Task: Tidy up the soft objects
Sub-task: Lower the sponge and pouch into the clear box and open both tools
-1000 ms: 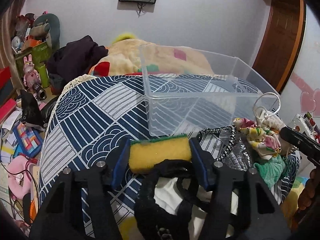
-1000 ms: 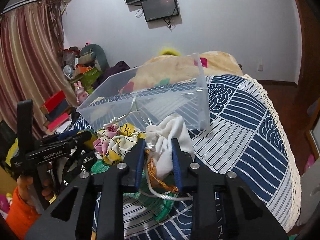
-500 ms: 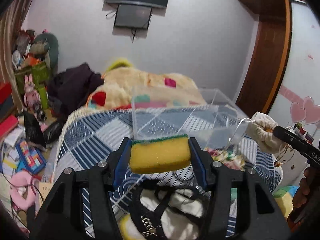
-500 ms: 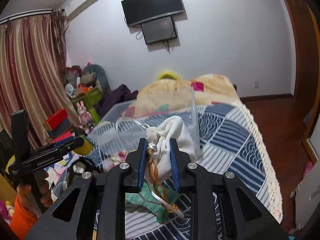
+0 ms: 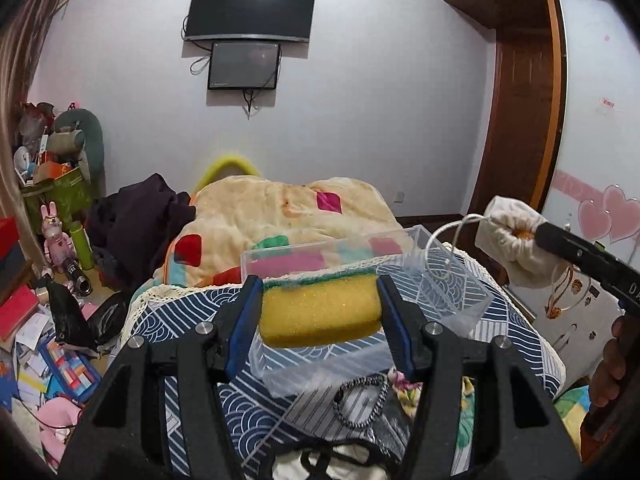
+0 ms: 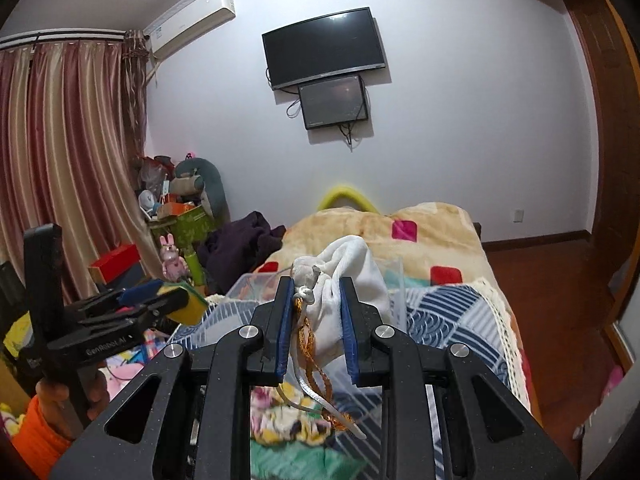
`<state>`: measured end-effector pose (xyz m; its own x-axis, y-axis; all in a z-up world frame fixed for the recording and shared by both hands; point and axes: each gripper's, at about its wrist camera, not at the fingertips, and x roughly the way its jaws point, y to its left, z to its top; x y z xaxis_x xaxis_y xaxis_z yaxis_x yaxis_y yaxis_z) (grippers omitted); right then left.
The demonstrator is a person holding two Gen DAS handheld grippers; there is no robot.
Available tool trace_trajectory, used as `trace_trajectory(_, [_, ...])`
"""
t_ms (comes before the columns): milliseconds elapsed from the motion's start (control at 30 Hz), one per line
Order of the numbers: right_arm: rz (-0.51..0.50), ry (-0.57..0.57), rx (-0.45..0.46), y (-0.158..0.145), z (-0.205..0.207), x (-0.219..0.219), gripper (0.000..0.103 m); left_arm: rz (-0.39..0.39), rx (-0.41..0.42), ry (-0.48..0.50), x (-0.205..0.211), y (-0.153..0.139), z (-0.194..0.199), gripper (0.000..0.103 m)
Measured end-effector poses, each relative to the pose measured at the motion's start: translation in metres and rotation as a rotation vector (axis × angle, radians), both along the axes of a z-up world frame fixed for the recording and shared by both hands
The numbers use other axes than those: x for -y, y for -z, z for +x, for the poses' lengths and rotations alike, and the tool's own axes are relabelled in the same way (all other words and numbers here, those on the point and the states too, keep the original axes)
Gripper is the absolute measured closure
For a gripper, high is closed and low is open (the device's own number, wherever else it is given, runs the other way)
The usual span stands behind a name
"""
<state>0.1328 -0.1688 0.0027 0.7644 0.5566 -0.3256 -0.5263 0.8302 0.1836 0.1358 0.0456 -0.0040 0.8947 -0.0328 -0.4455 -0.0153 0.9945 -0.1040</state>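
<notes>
**Sponge and pouch held above the clear bin**

The bed, spread with a blue-and-white patterned cover, carries the clear plastic bin, which sits open-topped with more soft items lying just in front of it: a floral cloth and a black beaded cord.

Both held items look bound for that bin. To do this well, bring each one over the opening and lower it below the rim before letting go, one at a time, so the light sponge does not bounce out and the pouch's trailing cords end up inside, not draped over the wall. The cords hang loose beneath the pouch and could snag on the rim.

The left tongs are spread fairly wide, pinching the yellow sponge by its two ends, green scouring layer on top, above the bin's near wall. The right tongs are set narrow, squeezing the white drawstring pouch near its knotted neck, raised above the bed by the bin.
</notes>
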Motion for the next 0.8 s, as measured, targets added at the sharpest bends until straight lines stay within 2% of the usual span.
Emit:
trace_trajectory(267, [-0.062, -0.013, -0.057, 0.012, 0.029, -0.026, 0.083, -0.008, -0.087, 0.006, -0.001, 0.014, 0.04, 0.046])
trace_trajectory(500, [-0.156, -0.022, -0.165, 0.032, 0.06, -0.045, 0.083, -0.024, -0.227, 0.05, -0.001, 0.037, 0.081, 0.046])
trace_trajectory(633, [-0.209, -0.032, -0.219, 0.043, 0.072, -0.052, 0.083, -0.093, -0.318, 0.086, -0.005, 0.05, 0.103, 0.046])
trace_trajectory(800, [-0.255, -0.044, -0.263, 0.056, 0.077, -0.057, 0.083, -0.077, -0.389, 0.074, -0.004, 0.061, 0.12, 0.046])
